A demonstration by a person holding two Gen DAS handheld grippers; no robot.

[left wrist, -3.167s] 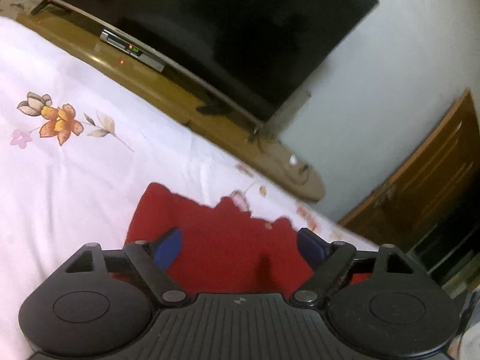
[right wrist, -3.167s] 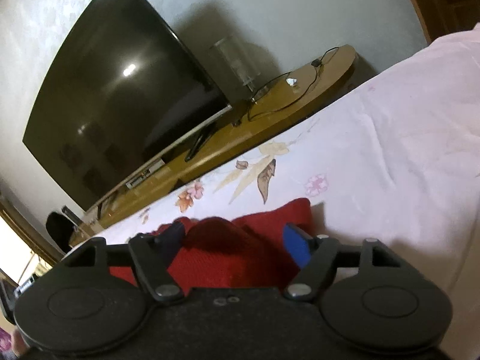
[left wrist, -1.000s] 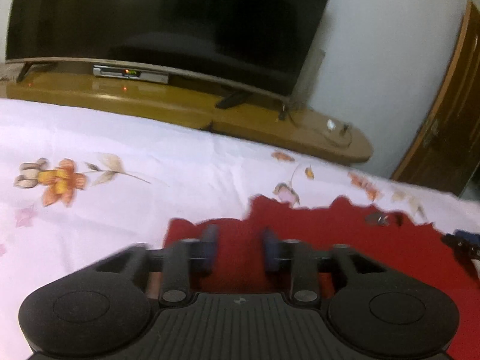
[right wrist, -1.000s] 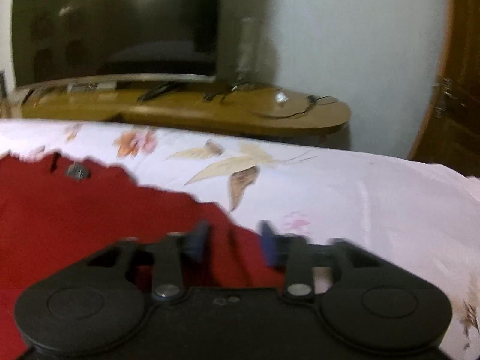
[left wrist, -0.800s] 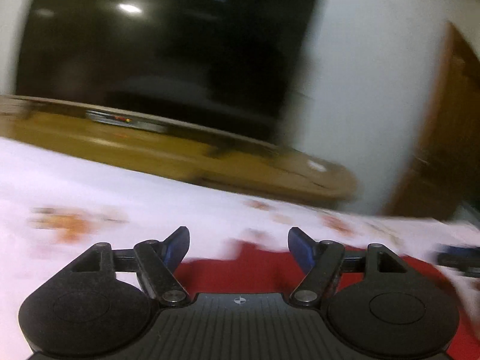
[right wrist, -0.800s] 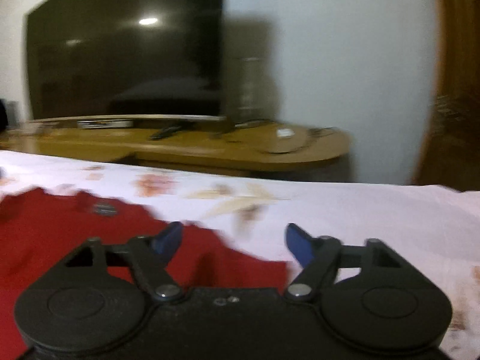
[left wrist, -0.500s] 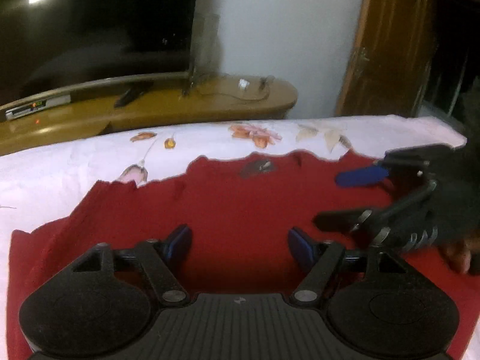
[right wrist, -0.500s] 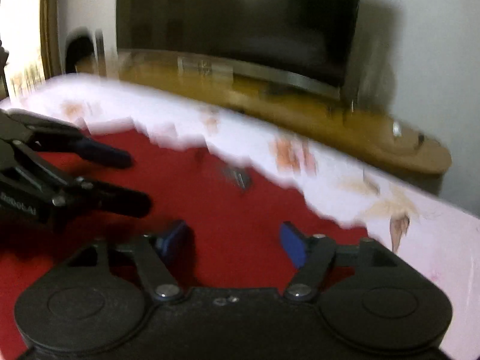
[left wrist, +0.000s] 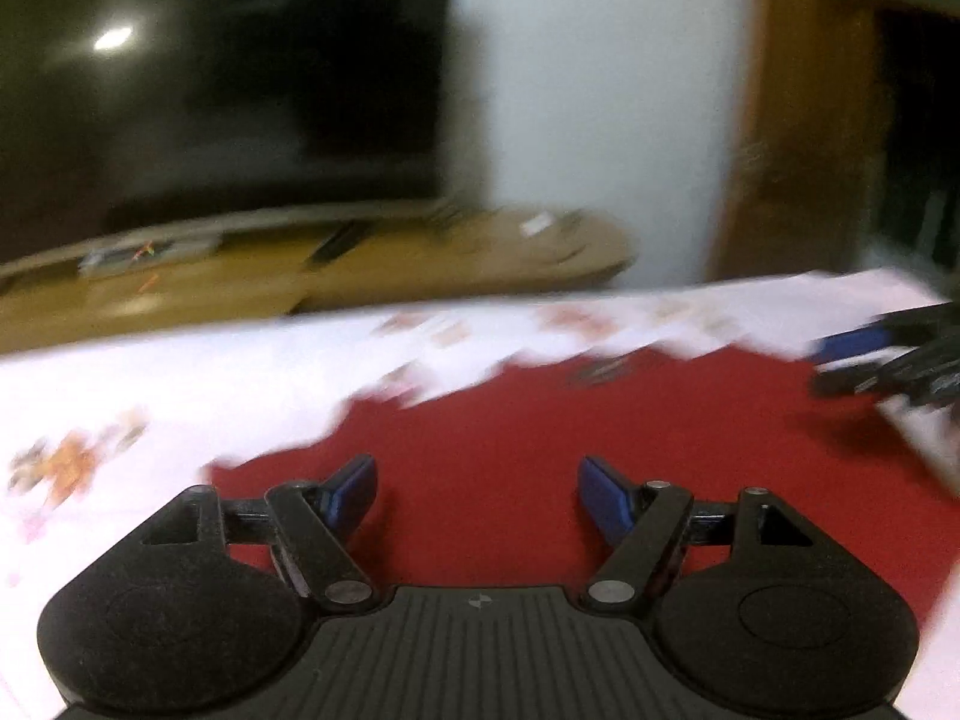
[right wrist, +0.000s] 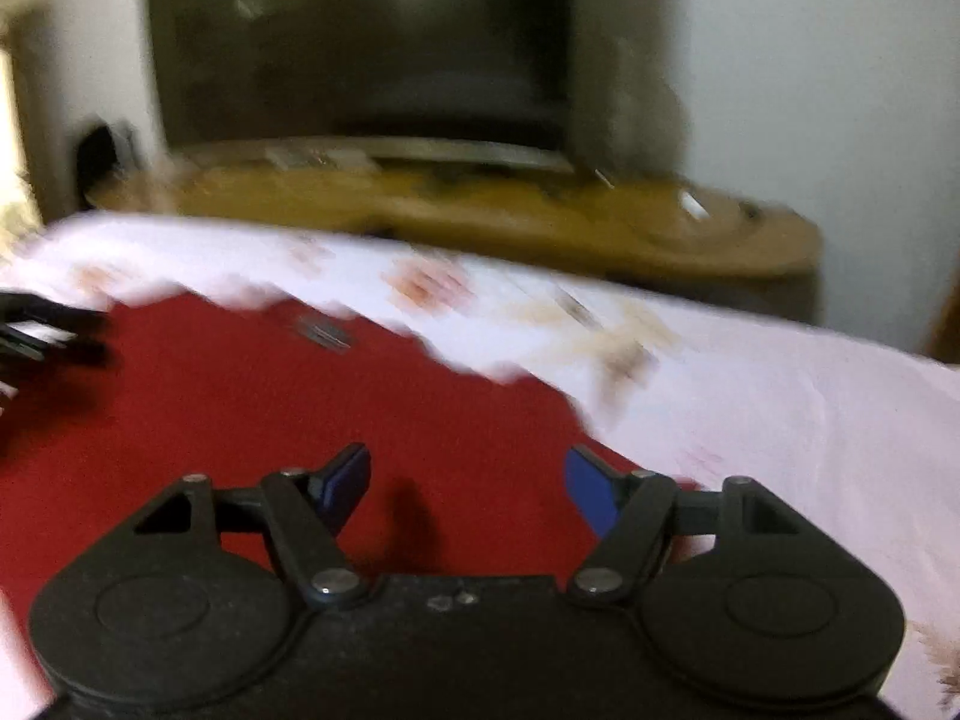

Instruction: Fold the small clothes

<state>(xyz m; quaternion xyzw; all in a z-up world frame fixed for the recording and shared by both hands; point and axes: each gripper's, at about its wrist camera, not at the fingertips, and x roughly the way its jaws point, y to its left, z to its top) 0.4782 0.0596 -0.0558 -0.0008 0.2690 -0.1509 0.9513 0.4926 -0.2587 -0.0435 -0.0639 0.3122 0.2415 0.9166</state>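
With the red garment (left wrist: 540,450) spread flat on the bed (left wrist: 180,396) near its far edge, left tongs (left wrist: 477,495) and right tongs (right wrist: 468,483) both hover spread and empty; next, pinch an edge to start a fold.

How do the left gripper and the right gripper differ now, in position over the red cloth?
The left gripper hangs over the flat red cloth near its left edge; the right gripper hangs near its right edge, one finger by the white flowered sheet. Both are open and empty.
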